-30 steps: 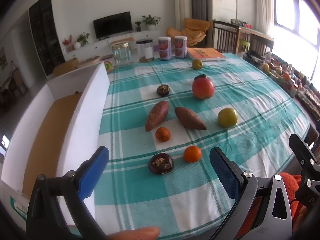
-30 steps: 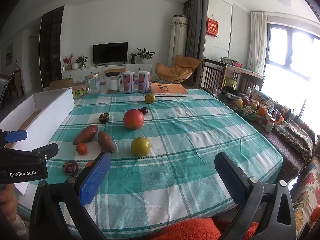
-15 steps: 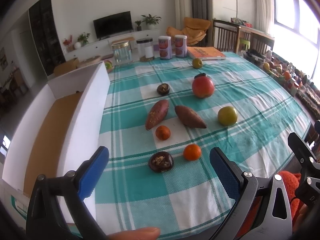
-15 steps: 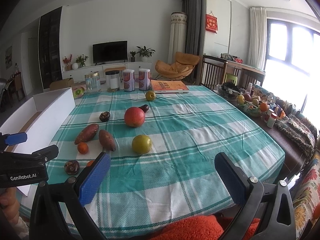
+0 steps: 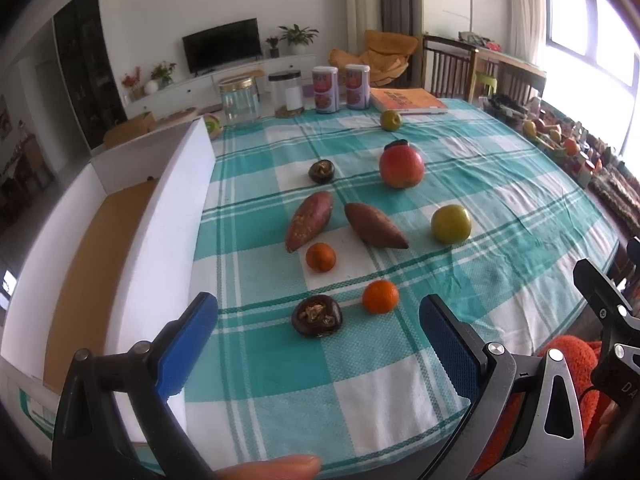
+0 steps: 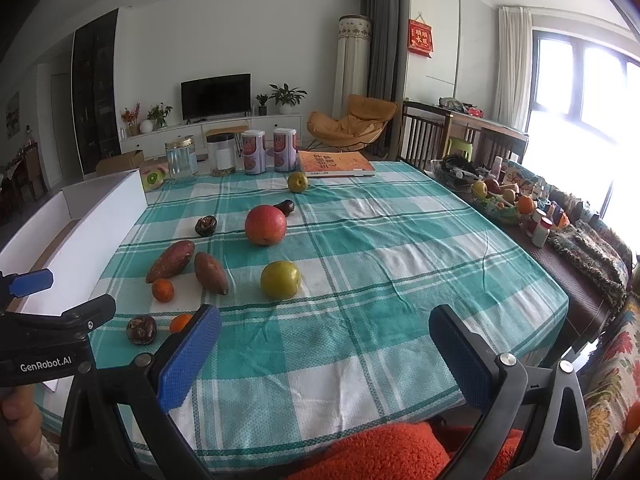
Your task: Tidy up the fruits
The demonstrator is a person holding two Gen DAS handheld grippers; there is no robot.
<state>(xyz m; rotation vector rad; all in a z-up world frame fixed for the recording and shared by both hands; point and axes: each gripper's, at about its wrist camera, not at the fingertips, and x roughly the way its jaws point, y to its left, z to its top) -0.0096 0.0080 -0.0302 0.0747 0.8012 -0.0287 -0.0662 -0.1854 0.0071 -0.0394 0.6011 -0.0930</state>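
**Fruit laid out beside an open box**

The white box (image 5: 168, 216) at the surface's (image 5: 280, 368) left edge shows only its brown floor. Two sweet potatoes (image 5: 309, 221) (image 5: 375, 225) lie near mid-cloth, long axes converging toward the far end. Left hand-held gripper (image 5: 318, 340) and right hand-held gripper (image 6: 324, 350) hover, jaws apart, holding nothing.

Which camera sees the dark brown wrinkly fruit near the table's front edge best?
The left wrist view: the dark wrinkly fruit sits close and unobstructed, its cracked top visible. In the right wrist view it is smaller, off to the left, beside the left gripper.
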